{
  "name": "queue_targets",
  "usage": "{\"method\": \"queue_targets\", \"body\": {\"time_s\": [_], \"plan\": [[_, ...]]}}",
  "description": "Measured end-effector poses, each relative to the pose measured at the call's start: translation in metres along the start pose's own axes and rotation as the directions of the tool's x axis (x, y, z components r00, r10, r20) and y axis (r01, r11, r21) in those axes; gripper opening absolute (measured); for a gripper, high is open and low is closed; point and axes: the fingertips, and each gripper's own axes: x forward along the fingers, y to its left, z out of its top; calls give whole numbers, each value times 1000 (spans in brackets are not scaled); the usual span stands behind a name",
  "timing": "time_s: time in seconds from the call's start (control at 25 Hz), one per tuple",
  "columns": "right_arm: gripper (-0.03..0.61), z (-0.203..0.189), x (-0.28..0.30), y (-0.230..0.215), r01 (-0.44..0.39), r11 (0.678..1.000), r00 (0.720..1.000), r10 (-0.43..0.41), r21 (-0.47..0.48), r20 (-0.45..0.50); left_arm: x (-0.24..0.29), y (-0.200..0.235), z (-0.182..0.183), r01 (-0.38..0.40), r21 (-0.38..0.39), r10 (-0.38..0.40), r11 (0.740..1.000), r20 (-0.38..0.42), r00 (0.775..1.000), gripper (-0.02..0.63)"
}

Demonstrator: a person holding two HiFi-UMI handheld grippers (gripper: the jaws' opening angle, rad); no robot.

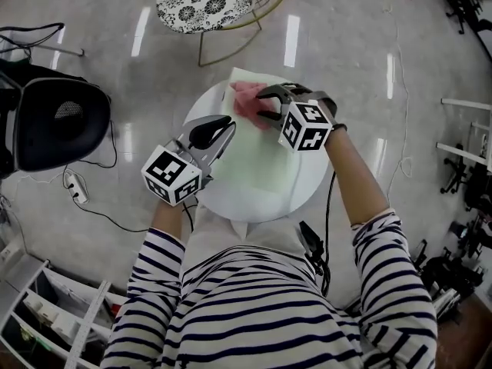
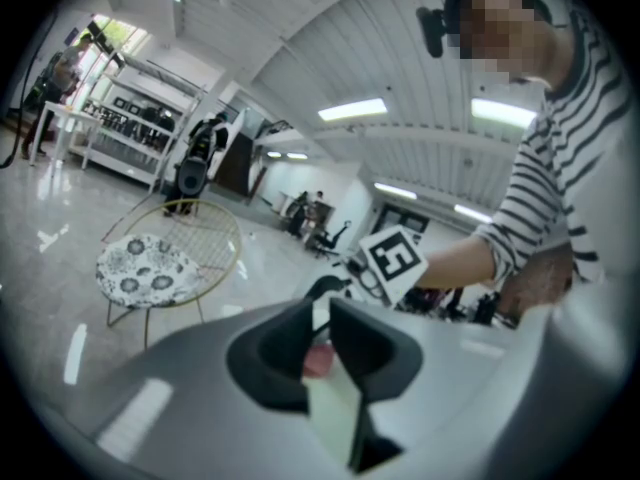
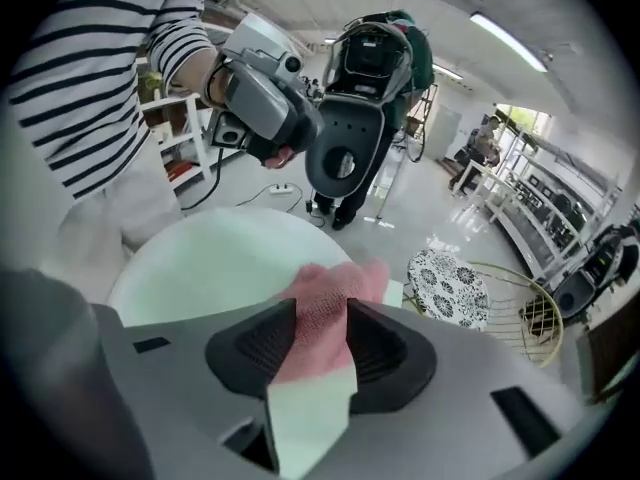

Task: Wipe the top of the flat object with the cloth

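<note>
From the head view, my right gripper (image 1: 267, 104) meets the pink cloth (image 1: 247, 98) at twelve o'clock on the pale green sheet (image 1: 254, 160). My left gripper (image 1: 219, 133) is at nine. In the left gripper view, my nearly closed jaws pinch the sheet's edge. In the right gripper view, my jaws clasp the cloth; I judge the wiping barely begun.

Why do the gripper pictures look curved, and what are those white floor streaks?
Head view: ceiling lights glare off the glossy floor. Left gripper view: the wide-angle lens bends the room, darkens corners, blurs the close jaws. Right gripper view: same curving; the pink cloth looks sharp.
</note>
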Motion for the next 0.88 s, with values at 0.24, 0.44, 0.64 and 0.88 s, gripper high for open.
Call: {"method": "queue_targets", "body": {"time_s": [0.24, 0.44, 0.64, 0.88], "plan": [[187, -5, 29, 1, -98, 995, 993, 99, 9, -71, 3, -3, -4, 0, -6, 0, 1000, -6, 1000, 38], [187, -9, 39, 3, -122, 989, 990, 128, 83, -63, -1, -2, -6, -11, -14, 11, 1000, -1, 1000, 38], [73, -9, 39, 6, -113, 981, 993, 119, 160, -28, -2, 2, -8, -21, -20, 21, 1000, 0, 1000, 38], [51, -4, 27, -24, -20, 944, 999, 8, 331, 40, -5, 4, -8, -27, -23, 27, 999, 2, 1000, 38]]}}
